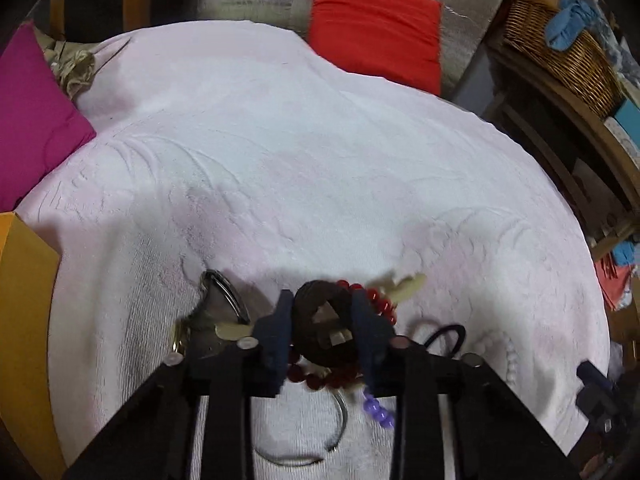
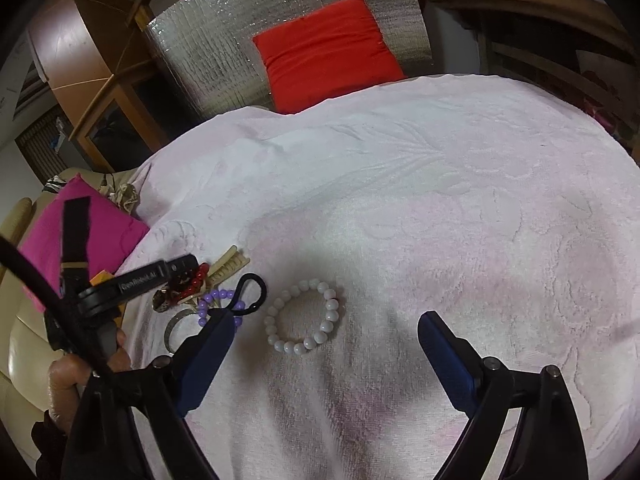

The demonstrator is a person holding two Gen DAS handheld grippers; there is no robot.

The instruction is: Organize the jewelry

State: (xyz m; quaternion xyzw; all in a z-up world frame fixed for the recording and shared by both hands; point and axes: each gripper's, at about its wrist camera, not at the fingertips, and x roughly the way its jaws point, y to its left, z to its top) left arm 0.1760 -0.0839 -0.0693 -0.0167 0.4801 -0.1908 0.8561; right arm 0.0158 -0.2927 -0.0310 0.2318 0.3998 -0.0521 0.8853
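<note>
My left gripper is clamped on a dark brown bangle, both blue pads pressing its sides, right over the jewelry pile on the pale pink towel. Under and around that bangle lies a red bead bracelet, with a cream comb-like piece just beyond it. A purple bead string trails below my right-hand pad, and a thin silver bangle lies nearer me, partly hidden by the gripper frame. To the left sits a silver metal piece, blurred, so I cannot tell what it is. A black hair tie loops just right of the pile.

My right gripper hangs wide open, holding nothing, its 2 blue fingers spread well apart above the towel. Between them, nearer the left one, rests a white bead bracelet, flat and round, touching neither finger. Beside it the hair tie curls against the purple beads. A red cushion stands beyond the towel, a magenta one off left.
</note>
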